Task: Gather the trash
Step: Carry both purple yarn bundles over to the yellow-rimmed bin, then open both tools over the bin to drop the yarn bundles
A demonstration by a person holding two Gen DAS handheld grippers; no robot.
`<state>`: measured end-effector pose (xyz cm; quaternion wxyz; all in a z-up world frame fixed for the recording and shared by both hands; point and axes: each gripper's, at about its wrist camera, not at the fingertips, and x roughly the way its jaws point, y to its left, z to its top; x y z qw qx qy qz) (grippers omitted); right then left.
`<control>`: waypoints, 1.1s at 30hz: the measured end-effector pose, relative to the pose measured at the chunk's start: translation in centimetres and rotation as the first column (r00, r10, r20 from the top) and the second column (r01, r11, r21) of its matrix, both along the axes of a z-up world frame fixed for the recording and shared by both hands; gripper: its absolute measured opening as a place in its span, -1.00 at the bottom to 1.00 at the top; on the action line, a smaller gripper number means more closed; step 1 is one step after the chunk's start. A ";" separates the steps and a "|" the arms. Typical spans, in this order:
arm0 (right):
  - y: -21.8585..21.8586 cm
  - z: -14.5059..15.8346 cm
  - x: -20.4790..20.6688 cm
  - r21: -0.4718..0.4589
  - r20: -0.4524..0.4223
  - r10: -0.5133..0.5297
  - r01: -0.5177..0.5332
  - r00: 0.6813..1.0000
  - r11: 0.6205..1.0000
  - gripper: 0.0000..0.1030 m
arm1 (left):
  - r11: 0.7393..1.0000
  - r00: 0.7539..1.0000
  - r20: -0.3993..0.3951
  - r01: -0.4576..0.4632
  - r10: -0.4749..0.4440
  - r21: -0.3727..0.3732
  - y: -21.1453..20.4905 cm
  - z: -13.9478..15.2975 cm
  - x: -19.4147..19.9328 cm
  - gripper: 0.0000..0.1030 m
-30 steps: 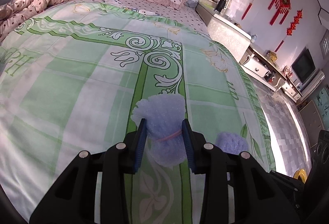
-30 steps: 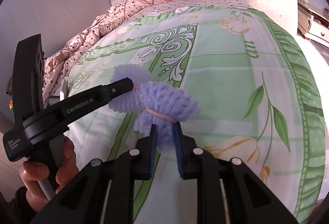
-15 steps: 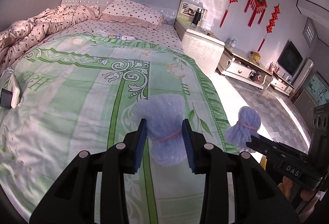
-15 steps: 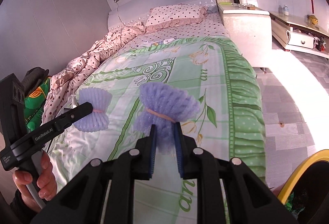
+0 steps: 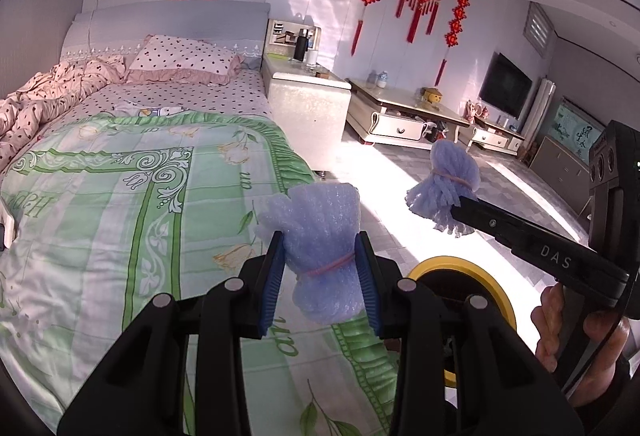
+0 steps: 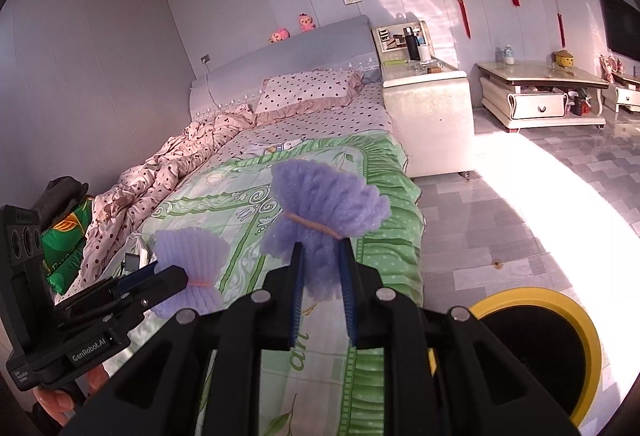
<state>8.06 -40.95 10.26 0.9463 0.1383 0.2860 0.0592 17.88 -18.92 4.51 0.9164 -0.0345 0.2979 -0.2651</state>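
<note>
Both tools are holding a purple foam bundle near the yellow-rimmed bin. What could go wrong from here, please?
1. The right tool pinches only the lower tail of its foam bundle, so the soft foam might slip out.
2. The bin stands close beside the bed; a bundle released too early would probably land on the floor or the cover.
3. The left tool and its bundle are near the other one; they could bump at the opening.

Open tiled floor (image 6: 520, 204) right of the green floral bedspread's frilled edge (image 6: 396, 236). Yellow-rimmed black bin (image 6: 576, 320) stands on it near the bed's foot corner, mouth unobstructed. White bedside cabinet (image 6: 432, 124) blocks the head end.
</note>
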 end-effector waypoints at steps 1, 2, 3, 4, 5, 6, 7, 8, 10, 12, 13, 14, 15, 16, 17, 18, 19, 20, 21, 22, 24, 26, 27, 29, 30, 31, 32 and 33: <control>-0.8 0.3 -0.6 -0.002 0.011 -0.015 0.015 1.000 1.000 -0.69 | 1.000 1.000 0.013 0.012 -0.012 0.005 -0.9 0.3 -0.6 -0.35; -1.7 0.6 -1.3 -0.002 0.020 -0.031 0.031 0.999 1.000 -0.68 | 1.000 0.999 0.029 0.023 -0.023 0.010 -1.8 0.6 -1.2 -0.35; -2.5 0.8 -1.9 0.000 0.025 -0.045 0.045 0.999 0.999 -0.68 | 0.999 0.999 0.040 0.035 -0.036 0.012 -2.6 0.9 -1.7 -0.34; -3.4 0.9 -2.3 -0.002 0.031 -0.060 0.060 0.998 0.998 -0.68 | 0.999 0.998 0.044 0.049 -0.049 0.013 -3.4 1.1 -2.1 -0.34; -4.2 1.0 -2.8 -0.008 0.037 -0.079 0.079 0.996 0.997 -0.68 | 0.998 0.997 0.044 0.065 -0.066 0.013 -4.4 1.2 -2.5 -0.34; -5.0 1.1 -3.2 -0.014 0.041 -0.094 0.095 0.995 0.995 -0.68 | 0.997 0.996 0.047 0.078 -0.079 0.015 -5.3 1.3 -2.9 -0.34; -5.8 1.1 -3.6 -0.014 0.042 -0.106 0.107 0.993 0.994 -0.68 | 0.996 0.995 0.051 0.090 -0.091 0.019 -6.2 1.4 -3.3 -0.34; -6.6 1.0 -4.0 -0.013 0.042 -0.119 0.120 0.992 0.993 -0.68 | 0.994 0.993 0.056 0.102 -0.103 0.024 -7.0 1.5 -3.7 -0.34; -8.1 0.7 -4.8 -0.015 0.037 -0.147 0.148 0.988 0.989 -0.68 | 0.992 0.990 0.058 0.125 -0.127 0.036 -8.7 1.4 -4.2 -0.33; -9.5 0.1 -5.3 -0.015 0.022 -0.168 0.169 0.985 0.986 -0.68 | 0.987 0.987 0.044 0.154 -0.156 0.042 -10.5 1.1 -4.4 -0.32; -10.2 -0.3 -5.6 -0.017 0.013 -0.180 0.180 0.984 0.984 -0.68 | 0.985 0.985 0.038 0.164 -0.166 0.044 -11.3 0.8 -4.5 -0.32; -10.7 -0.8 -5.7 -0.016 0.003 -0.188 0.188 0.982 0.982 -0.68 | 0.984 0.984 0.035 0.174 -0.176 0.050 -12.0 0.5 -4.7 -0.32; -11.4 -1.3 -5.8 -0.012 -0.009 -0.195 0.195 0.981 0.981 -0.68 | 0.981 0.982 0.033 0.184 -0.186 0.056 -12.9 0.2 -4.8 -0.32; -11.9 -1.9 -5.9 -0.009 -0.021 -0.204 0.204 0.979 0.979 -0.67 | 0.979 0.980 0.029 0.194 -0.197 0.061 -13.6 -0.2 -4.8 -0.31; -12.5 -2.4 -6.1 -0.006 -0.032 -0.214 0.214 0.976 0.977 -0.67 | 0.976 0.978 0.023 0.206 -0.208 0.066 -14.5 -0.7 -4.8 -0.31; -13.1 -3.0 -6.4 -0.003 -0.044 -0.222 0.223 0.974 0.975 -0.67 | 0.973 0.975 0.015 0.218 -0.220 0.070 -15.2 -1.1 -4.7 -0.31; -13.6 -3.5 -6.5 0.000 -0.054 -0.232 0.233 0.971 0.973 -0.67 | 0.971 0.973 0.007 0.229 -0.230 0.073 -15.9 -1.6 -4.8 -0.30; -14.1 -4.0 -6.7 0.002 -0.065 -0.243 0.243 0.968 0.970 -0.67 | 0.968 0.971 -0.002 0.238 -0.239 0.076 -16.5 -2.1 -4.7 -0.30; -14.5 -4.6 -6.8 0.005 -0.075 -0.251 0.252 0.965 0.968 -0.67 | 0.965 0.969 -0.011 0.249 -0.249 0.078 -17.1 -2.5 -4.6 -0.30; -15.0 -5.0 -6.9 0.005 -0.083 -0.261 0.262 0.962 0.965 -0.67 | 0.962 0.965 -0.024 0.261 -0.260 0.079 -17.8 -3.1 -4.5 -0.30; -15.7 -5.9 -7.2 0.004 -0.099 -0.276 0.278 0.956 0.961 -0.67 | 0.956 0.960 -0.044 0.280 -0.277 0.084 -18.8 -4.1 -4.5 -0.29; -16.3 -6.9 -7.4 0.001 -0.120 -0.283 0.285 0.952 0.959 -0.67 | 0.951 0.954 -0.061 0.297 -0.292 0.090 -19.8 -5.1 -4.7 -0.28; -16.6 -7.3 -7.4 0.001 -0.128 -0.286 0.289 0.950 0.957 -0.67 | 0.949 0.953 -0.067 0.302 -0.297 0.095 -20.2 -5.6 -4.7 -0.27; -17.1 -8.1 -7.5 0.005 -0.148 -0.292 0.296 0.945 0.955 -0.67 | 0.945 0.949 -0.082 0.310 -0.303 0.104 -21.0 -6.6 -4.6 -0.26; -17.4 -8.5 -7.4 0.010 -0.158 -0.298 0.304 0.941 0.953 -0.66 | 0.944 0.948 -0.093 0.313 -0.304 0.104 -21.3 -7.0 -4.6 -0.25; -17.5 -8.8 -7.4 0.010 -0.165 -0.301 0.307 0.939 0.952 -0.66 | 0.943 0.947 -0.105 0.315 -0.305 0.105 -21.6 -7.5 -4.5 -0.24; -17.6 -9.1 -7.4 0.009 -0.171 -0.306 0.312 0.937 0.950 -0.66 | 0.942 0.945 -0.115 0.319 -0.307 0.105 -21.7 -7.8 -4.3 -0.23; -17.7 -9.3 -7.4 0.009 -0.176 -0.310 0.316 0.934 0.949 -0.66 | 0.941 0.943 -0.125 0.323 -0.310 0.103 -21.9 -8.2 -4.2 -0.22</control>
